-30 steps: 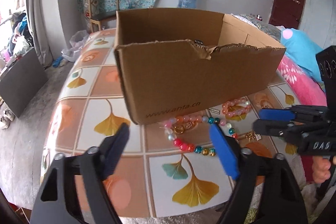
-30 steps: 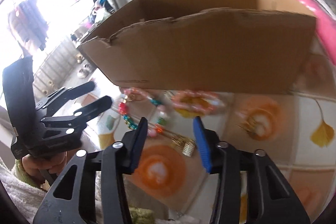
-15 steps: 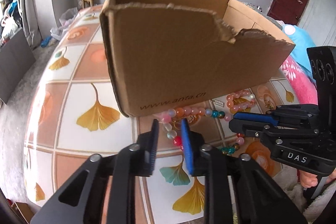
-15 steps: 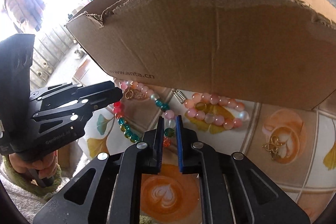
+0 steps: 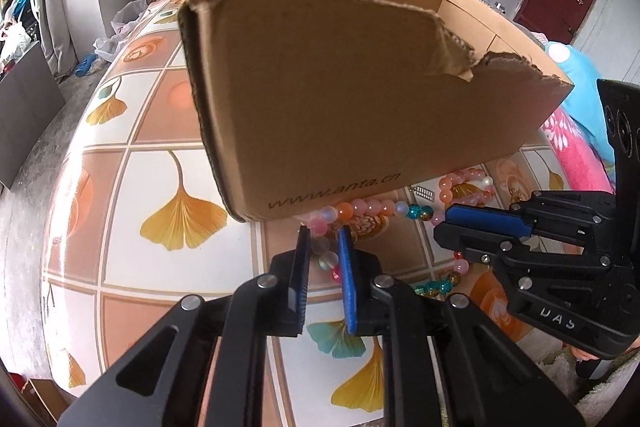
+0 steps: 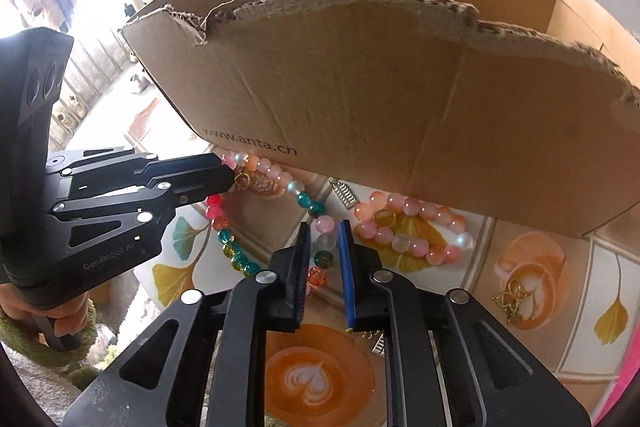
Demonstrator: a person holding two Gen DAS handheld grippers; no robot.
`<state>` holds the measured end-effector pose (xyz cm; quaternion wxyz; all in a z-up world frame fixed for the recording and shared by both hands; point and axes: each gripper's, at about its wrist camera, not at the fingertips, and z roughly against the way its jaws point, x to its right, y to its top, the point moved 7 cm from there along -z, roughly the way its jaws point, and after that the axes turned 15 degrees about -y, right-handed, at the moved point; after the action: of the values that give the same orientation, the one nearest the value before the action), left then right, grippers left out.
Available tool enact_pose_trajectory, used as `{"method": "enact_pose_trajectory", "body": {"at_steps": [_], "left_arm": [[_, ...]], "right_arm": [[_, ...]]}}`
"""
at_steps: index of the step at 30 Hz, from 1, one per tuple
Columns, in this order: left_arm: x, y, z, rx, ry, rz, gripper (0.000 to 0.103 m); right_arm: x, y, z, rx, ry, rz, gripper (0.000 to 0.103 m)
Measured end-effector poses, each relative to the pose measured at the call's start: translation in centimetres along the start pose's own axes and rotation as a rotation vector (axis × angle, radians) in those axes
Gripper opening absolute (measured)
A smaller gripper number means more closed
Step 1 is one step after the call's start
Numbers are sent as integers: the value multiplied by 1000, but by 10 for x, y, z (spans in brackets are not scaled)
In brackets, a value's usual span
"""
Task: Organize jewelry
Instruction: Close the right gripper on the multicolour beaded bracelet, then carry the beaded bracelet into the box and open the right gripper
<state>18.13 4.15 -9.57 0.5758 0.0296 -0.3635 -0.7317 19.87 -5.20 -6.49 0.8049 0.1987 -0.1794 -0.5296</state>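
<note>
A multicoloured bead necklace [image 5: 372, 206] [image 6: 304, 199] lies in a loop on the tiled table, against the front wall of a cardboard box [image 5: 360, 99] [image 6: 400, 99]. My left gripper [image 5: 323, 231] [image 6: 224, 173] points down at the loop's left side. Its narrow jaws are shut on the strand, with pale and red beads between the blue pads. My right gripper [image 6: 325, 225] [image 5: 440, 223] stands over the loop's right side. Its jaws are opening slightly. Pink and pale beads sit between the pads with a thin gap beside them.
A pink bead bracelet [image 6: 412, 231] [image 5: 466, 183] lies to the right under the box wall. A small silver clip [image 6: 346, 193] is beside it and gold earrings [image 6: 514, 297] are farther right. The table edge [image 5: 60, 267] curves away at the left. A hand holds each gripper.
Both grippers came down and forward onto the necklace. The left jaws narrowed from wide apart to a slim gap around the beads. The right jaws also narrowed and shifted along the strand.
</note>
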Motion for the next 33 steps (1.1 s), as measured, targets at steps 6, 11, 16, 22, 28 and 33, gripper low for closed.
{"method": "enact_pose_trajectory", "body": {"at_steps": [6, 11, 16, 22, 28, 33], "left_arm": [[1, 1, -2, 12, 20, -30, 13], [4, 2, 1, 41, 37, -56, 9], [8, 4, 17, 80, 20, -58, 9], [28, 5, 53, 152, 17, -115, 9], [62, 32, 104, 261, 22, -246, 9], [82, 78, 134, 355, 47, -379, 9]], "right_arm": [[-14, 3, 3, 30, -58, 49, 8], [-20, 3, 10, 45, -54, 36, 7], [-16, 4, 29, 103, -60, 27, 7], [-23, 7, 67, 194, -58, 34, 7], [-26, 26, 122, 345, -32, 71, 7], [-18, 69, 154, 465, 0, 126, 7]]}}
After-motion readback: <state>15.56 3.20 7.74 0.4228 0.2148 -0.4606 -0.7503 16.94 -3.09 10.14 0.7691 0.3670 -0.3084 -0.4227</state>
